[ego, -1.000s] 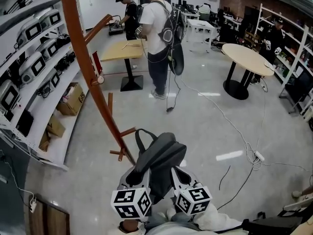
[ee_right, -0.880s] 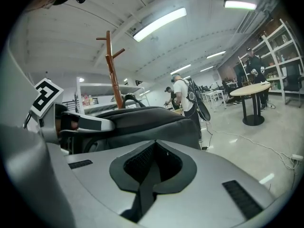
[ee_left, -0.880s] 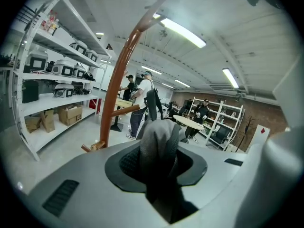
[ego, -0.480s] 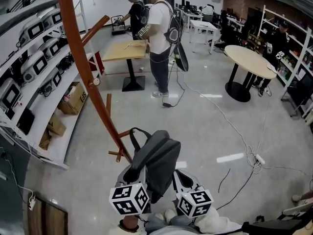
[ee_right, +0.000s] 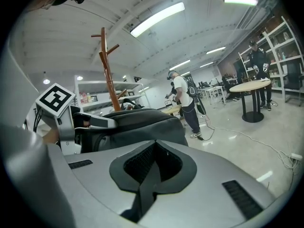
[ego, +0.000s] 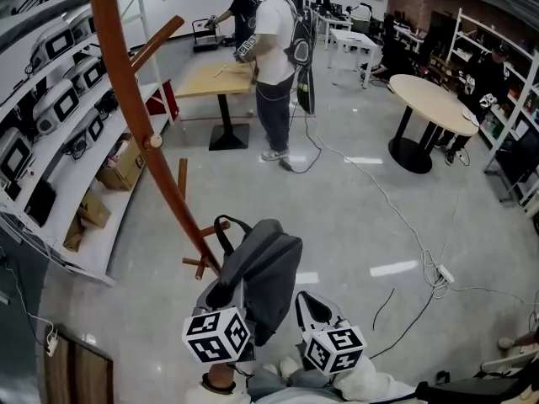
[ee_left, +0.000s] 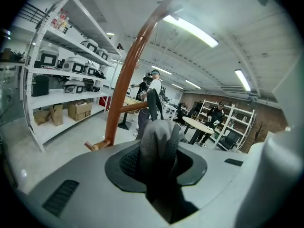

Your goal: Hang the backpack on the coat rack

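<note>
Stage: carrying, not yet hung | backpack (ego: 263,274): held off the floor, just beside the coat rack (ego: 126,99) and its low pegs (ego: 200,263), carry loop (ego: 222,227) free | left gripper (ego: 226,291): clamped on grey backpack fabric | right gripper (ego: 310,308): pinching a dark strap (ee_right: 142,194) | to do, I'd say: get the loop over a peg, let go

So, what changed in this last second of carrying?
The left gripper swung the backpack leftward toward the coat rack, so its top loop now sits by the lower pegs. Both grippers stay shut on the backpack, the right gripper barely shifted, and the backpack is not hung yet.
</note>
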Demonstrator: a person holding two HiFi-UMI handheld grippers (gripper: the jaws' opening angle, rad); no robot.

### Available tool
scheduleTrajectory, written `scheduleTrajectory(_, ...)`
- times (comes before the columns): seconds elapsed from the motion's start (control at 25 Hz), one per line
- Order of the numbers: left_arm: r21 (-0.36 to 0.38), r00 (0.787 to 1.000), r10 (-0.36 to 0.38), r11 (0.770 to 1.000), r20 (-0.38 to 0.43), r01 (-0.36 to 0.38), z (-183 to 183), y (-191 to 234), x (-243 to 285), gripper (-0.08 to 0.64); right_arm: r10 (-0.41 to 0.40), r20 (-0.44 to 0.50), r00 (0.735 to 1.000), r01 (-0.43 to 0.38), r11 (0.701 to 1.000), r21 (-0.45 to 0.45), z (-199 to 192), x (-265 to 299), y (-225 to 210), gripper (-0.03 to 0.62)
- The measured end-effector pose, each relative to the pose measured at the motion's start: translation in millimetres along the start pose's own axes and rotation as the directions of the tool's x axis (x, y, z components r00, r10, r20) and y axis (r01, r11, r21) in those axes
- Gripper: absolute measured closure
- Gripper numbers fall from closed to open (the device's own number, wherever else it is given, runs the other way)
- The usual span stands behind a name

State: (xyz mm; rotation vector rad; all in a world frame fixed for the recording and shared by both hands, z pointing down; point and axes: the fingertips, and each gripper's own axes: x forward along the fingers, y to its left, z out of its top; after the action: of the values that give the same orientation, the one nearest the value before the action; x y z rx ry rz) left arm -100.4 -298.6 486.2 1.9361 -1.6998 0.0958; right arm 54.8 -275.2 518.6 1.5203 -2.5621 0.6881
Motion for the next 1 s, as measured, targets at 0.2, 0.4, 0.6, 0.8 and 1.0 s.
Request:
scheduleTrajectory(0.2,-0.01,1.0,0.007,1.0,0.003,-0.007,3.7,6.8,5.2,0.448,-0.009,-0.005,1.0,0.009,1.0,0.002,0.7,5.0,-1.6,0.58)
scheduleTrajectory(0.4,-0.035,1.0,0.017,0.999,0.003,-0.017,4.8,14.2,7.4,0.448,-0.013,-0.011,1.0,0.013,1.0,0.004,1.1,8.5,-1.2,0.58)
scheduleTrajectory(0.6,-0.051,1.0,0.029,0.998,0.007,-0.029,6.4,23.4,7.3,0.448,-0.013,-0.014,1.0,0.013,1.0,0.004,1.2,13.3,2.9,0.58)
scheduleTrajectory(0.8,-0.063,0.999,0.045,0.997,0.011,-0.044,4.5,26.8,7.0,0.448,-0.014,-0.019,1.0,0.014,1.0,0.004,1.5,13.0,1.4,0.58)
scheduleTrajectory(1.0,-0.078,0.998,0.06,0.995,0.011,-0.059,-0.7,31.4,11.4,0.448,-0.016,-0.024,1.0,0.016,1.0,0.002,-0.7,15.7,-2.9,0.581)
